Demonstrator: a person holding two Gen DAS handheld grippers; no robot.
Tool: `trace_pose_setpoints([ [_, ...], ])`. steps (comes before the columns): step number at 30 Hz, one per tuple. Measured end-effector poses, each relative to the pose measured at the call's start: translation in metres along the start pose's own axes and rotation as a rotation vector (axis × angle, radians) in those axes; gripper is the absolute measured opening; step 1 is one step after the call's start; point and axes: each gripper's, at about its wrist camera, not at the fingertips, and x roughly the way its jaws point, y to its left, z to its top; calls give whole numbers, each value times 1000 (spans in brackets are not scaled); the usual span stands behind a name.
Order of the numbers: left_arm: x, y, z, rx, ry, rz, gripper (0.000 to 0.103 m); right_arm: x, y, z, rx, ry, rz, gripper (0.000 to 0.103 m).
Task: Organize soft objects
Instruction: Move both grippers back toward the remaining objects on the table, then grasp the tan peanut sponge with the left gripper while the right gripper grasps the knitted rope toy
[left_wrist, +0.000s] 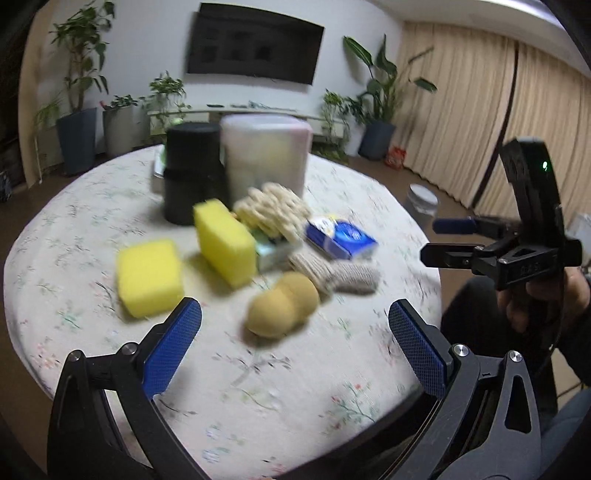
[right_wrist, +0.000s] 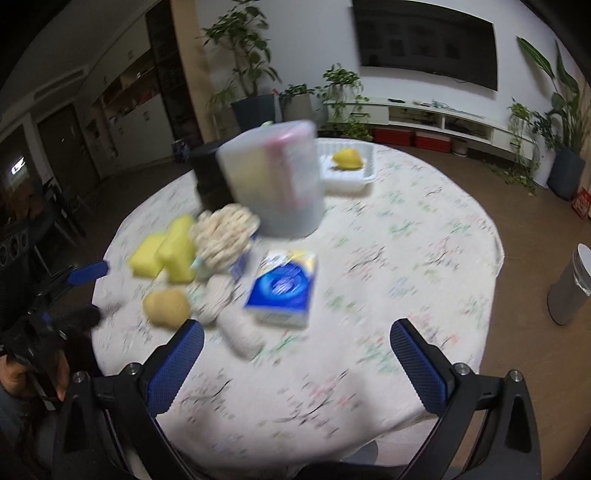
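Soft objects, clustered near the middle of a round worktop (left_wrist: 332, 387) under a floral cloth; both views motion-blurred.

- Yellow sponge, flat (left_wrist: 149, 277): left of the cluster, lying on the cloth.
- Yellow sponge, on edge (left_wrist: 225, 242): just beside the first, leaning against a small pale box whose detail cannot be read.
- Cream knitted piece (left_wrist: 271, 212): heaped on top of the cluster, in front of the containers.
- Tan round sponges (left_wrist: 282, 304): two overlapping, nearest the left gripper.
- Beige ribbed cloth (left_wrist: 334, 275): between the tan sponges and the tissue pack.
- Blue tissue pack (right_wrist: 282, 284): right of the cluster, lying flat.

Behind the cluster:
- Black cylinder (left_wrist: 194, 170) and translucent lidded container (left_wrist: 267, 155), side by side, upright.
- White tray (right_wrist: 349, 168), far edge, holding one yellow item.

Grippers:
- Left gripper (left_wrist: 295, 332): above the near edge of the worktop, blue pads spread wide, nothing between them.
- Right gripper (right_wrist: 297, 350): likewise spread wide and empty, near the worktop's edge.
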Motion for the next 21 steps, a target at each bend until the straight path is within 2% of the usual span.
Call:
trace_pose_setpoints([
  [4, 6, -2, 2, 4, 53, 15, 103, 5, 15, -12, -22, 32, -3, 103],
  [7, 11, 3, 2, -33, 86, 15, 103, 12, 19, -13, -24, 56, -11, 103],
  [11, 22, 10, 3, -84, 111, 14, 103, 24, 24, -12, -42, 89, -16, 96],
  [17, 30, 4, 6, -29, 119, 26, 103, 38, 28, -10, -46, 132, 15, 85],
  [21, 33, 5, 7, -11, 123, 42, 103, 43, 25, -4, -44, 143, 16, 81],
])
